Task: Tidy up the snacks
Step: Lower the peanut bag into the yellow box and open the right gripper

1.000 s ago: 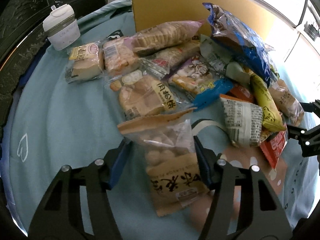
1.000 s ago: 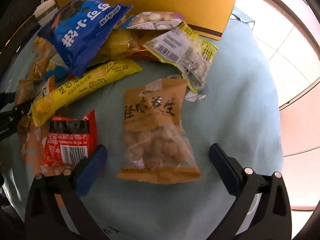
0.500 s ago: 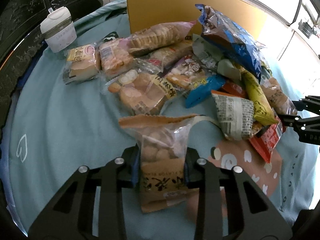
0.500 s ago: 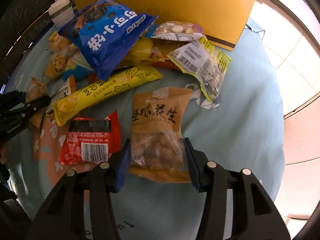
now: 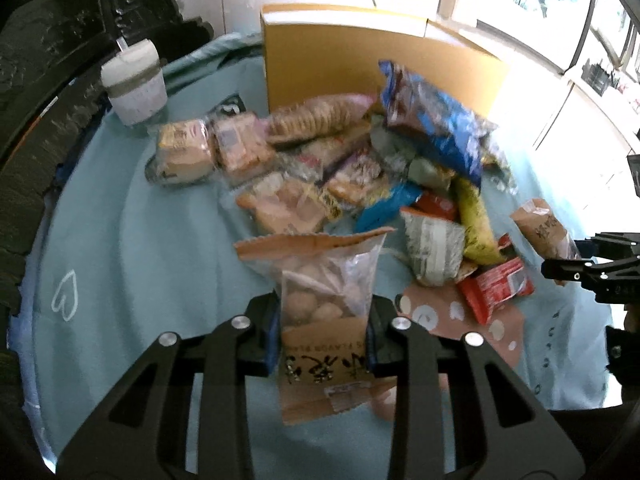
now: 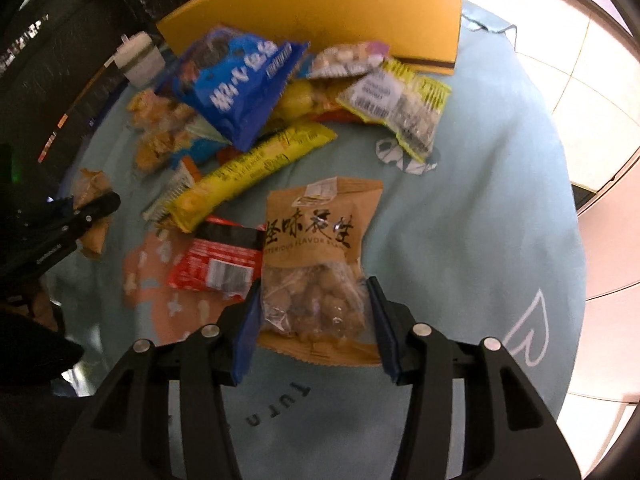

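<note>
Kraft-paper and clear film make up both packs I have hold of: my left tool [image 5: 322,330] is pinched nearly closed on the middle of a peanut pouch [image 5: 320,312], and my right tool [image 6: 314,320] is clamped about halfway on the transparent lower half of a matching peanut bag [image 6: 320,264]. Both packs look lifted off the pale blue cloth [image 5: 132,248] covering the surface. My worry is the slick film: each grip squeezes loose nuts, so a pack could slide out under its own weight, or the left pouch's long free end could snag the heap of snacks [image 5: 360,168] ahead of the tool. Beyond that heap stands a yellow cardboard box [image 5: 360,60], probably the destination; I cannot see inside it. A white lidded cup [image 5: 134,80] sits ahead and to the left, its contents hidden as well.
</note>
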Demonstrator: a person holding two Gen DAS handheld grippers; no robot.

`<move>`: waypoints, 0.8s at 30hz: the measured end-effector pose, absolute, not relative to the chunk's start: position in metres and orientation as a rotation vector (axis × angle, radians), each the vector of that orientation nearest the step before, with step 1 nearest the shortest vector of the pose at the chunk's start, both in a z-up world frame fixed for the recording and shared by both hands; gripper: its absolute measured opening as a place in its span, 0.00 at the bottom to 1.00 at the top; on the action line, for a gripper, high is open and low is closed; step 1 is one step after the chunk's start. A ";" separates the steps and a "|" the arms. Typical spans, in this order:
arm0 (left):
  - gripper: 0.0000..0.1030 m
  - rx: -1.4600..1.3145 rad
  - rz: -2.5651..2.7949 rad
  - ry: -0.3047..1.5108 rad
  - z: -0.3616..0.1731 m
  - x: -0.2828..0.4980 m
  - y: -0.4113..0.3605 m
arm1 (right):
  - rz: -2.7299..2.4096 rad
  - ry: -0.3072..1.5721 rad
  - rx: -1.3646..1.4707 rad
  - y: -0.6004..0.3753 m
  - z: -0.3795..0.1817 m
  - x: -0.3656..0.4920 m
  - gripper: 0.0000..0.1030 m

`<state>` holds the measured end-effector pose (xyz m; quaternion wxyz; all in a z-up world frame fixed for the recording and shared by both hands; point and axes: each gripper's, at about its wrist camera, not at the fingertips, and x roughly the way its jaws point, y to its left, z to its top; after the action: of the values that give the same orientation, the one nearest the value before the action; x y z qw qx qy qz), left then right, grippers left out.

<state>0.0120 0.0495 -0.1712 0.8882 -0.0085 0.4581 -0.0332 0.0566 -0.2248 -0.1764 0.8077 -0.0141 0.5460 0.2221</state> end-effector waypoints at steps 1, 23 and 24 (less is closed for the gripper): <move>0.30 -0.018 -0.070 0.943 -0.166 0.011 0.050 | 0.478 1.155 -0.019 -0.228 -0.169 0.054 0.49; 0.30 -0.096 -0.067 0.709 -0.026 0.077 0.044 | 0.546 0.767 0.135 -0.242 0.018 0.098 0.49; 0.30 -0.103 -0.068 0.706 -0.021 0.085 0.044 | 0.545 0.756 0.135 -0.240 0.026 0.108 0.49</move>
<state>0.0854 0.0442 -0.0211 0.9365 -0.0506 0.3453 -0.0333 0.1078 -0.2402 0.0263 0.8912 0.0649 0.3642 0.2624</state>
